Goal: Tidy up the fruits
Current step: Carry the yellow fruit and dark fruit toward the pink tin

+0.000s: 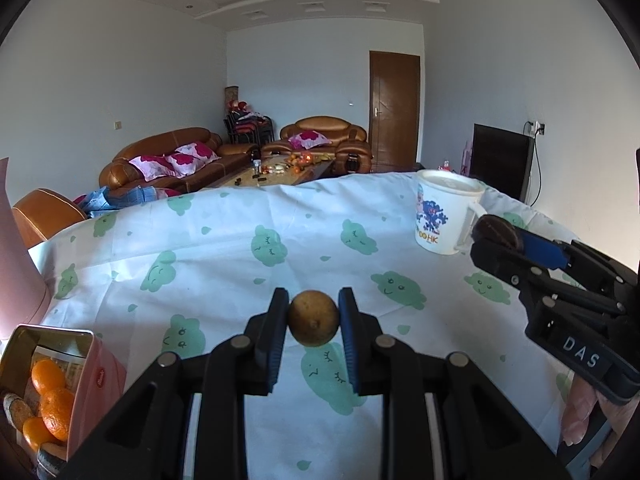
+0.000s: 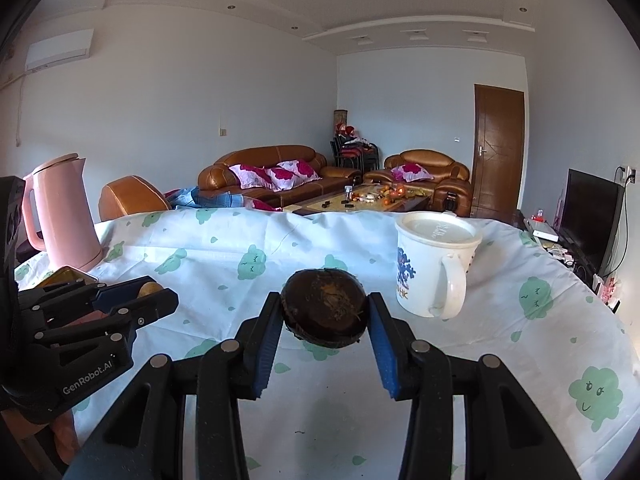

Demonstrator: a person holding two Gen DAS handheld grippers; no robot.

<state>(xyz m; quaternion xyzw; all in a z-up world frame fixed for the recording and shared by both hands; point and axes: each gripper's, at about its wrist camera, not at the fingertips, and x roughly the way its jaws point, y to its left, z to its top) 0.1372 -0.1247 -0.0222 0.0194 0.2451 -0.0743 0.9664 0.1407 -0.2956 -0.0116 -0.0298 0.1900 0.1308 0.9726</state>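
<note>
1. Left wrist view: my left gripper [image 1: 313, 322] was clamped on a small tan fruit [image 1: 314, 323] above the bench [image 1: 224, 248]; the tin [image 1: 86, 364] of oranges [image 1: 54, 404] sat lower left, probably its destination.
2. Right wrist view: my right gripper [image 2: 325, 314] was clamped on a dark brown fruit [image 2: 325, 313] beside the mug [image 2: 434, 264]; it needed a place next.

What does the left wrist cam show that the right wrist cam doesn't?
Left wrist only: the inside of the pink tin with oranges in it, and part of the hand holding the right gripper.
Right wrist only: the whole pink kettle and the air conditioner on the wall.
Both: the left gripper shut on a small brown fruit, the right gripper shut on a dark round fruit, the lidded white mug, and the patterned tablecloth.
</note>
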